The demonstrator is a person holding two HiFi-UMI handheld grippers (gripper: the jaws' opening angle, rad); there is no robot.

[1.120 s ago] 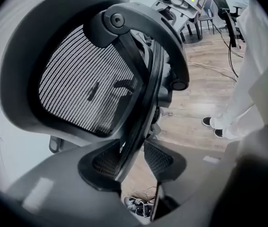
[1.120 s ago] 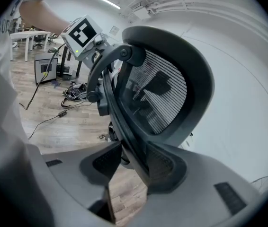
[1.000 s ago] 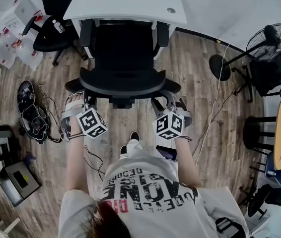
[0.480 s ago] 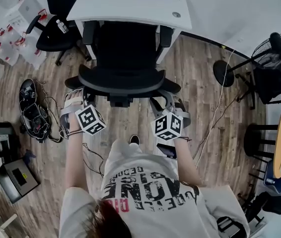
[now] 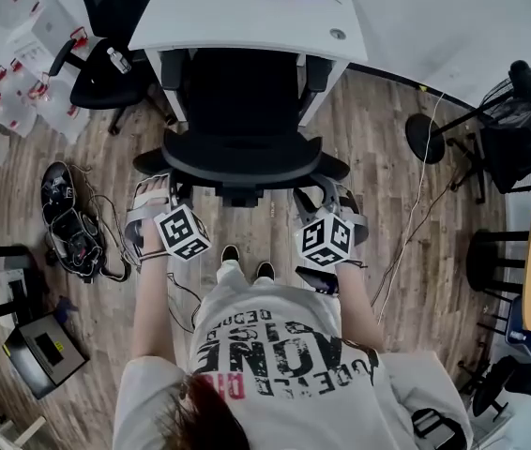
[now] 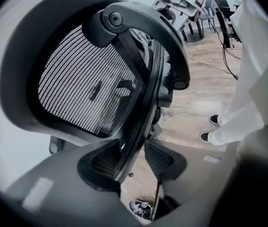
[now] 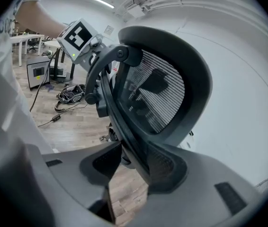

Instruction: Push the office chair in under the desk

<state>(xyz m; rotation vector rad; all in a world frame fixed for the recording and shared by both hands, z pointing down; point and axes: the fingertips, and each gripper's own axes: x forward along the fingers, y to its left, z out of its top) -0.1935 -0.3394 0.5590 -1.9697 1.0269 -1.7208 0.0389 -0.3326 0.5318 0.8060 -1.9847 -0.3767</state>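
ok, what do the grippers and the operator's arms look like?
Left gripper and right gripper: grey moulded plastic, broad jaws with dark textured pads. Each carries a white cube printed with black square markers. Person wears a grey short-sleeved T-shirt with black and red lettering; forearms bare.

Jaws of the right claw [image 7: 132,161] tight on the frame of the office chair [image 7: 158,98], white wall [image 7: 250,103] behind.

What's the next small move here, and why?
Probably a short, even push forward with both arms. The left gripper and right gripper are each shut on the frame of the office chair at its backrest, and most of the seat shows outside the front edge of the desk.
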